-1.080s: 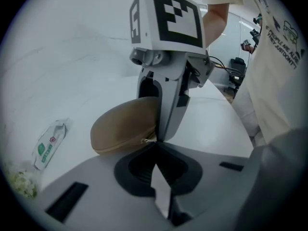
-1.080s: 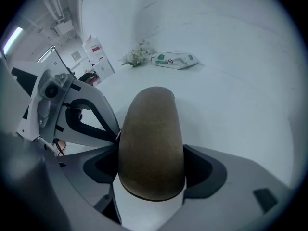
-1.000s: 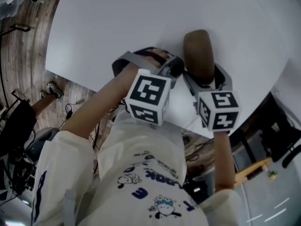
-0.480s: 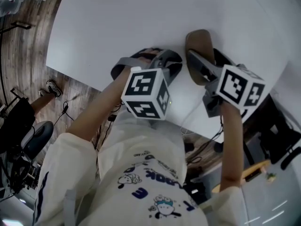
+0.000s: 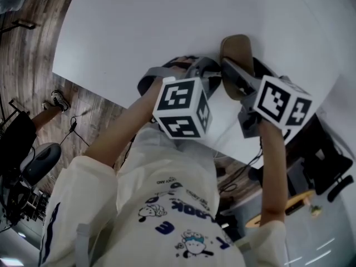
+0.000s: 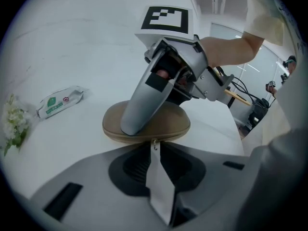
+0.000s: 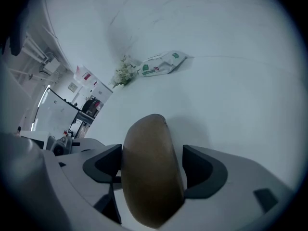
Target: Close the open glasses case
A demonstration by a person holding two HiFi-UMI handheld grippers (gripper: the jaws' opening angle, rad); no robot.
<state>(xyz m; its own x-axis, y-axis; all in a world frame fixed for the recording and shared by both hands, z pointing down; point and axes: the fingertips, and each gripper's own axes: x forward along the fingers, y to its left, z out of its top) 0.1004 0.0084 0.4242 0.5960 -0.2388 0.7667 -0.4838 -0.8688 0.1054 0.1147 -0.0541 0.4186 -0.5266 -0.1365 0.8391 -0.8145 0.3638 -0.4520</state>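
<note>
A brown glasses case lies closed on the white table near its front edge. My right gripper straddles the case, which fills the gap between its two pads. In the left gripper view one right finger slants down across the case. My left gripper sits just in front of the case. Its jaws have just been opening, and the pale zipper pull tag hangs loose between them.
A green-and-white packet and a small sprig of white flowers lie farther out on the table. The table's front edge runs just below the grippers, with wooden floor, a chair and someone's shoes beyond it.
Both grippers have rolled: the right one's marker cube swung to the right, the left one's cube turned and shifted slightly right. The case stays in place.
</note>
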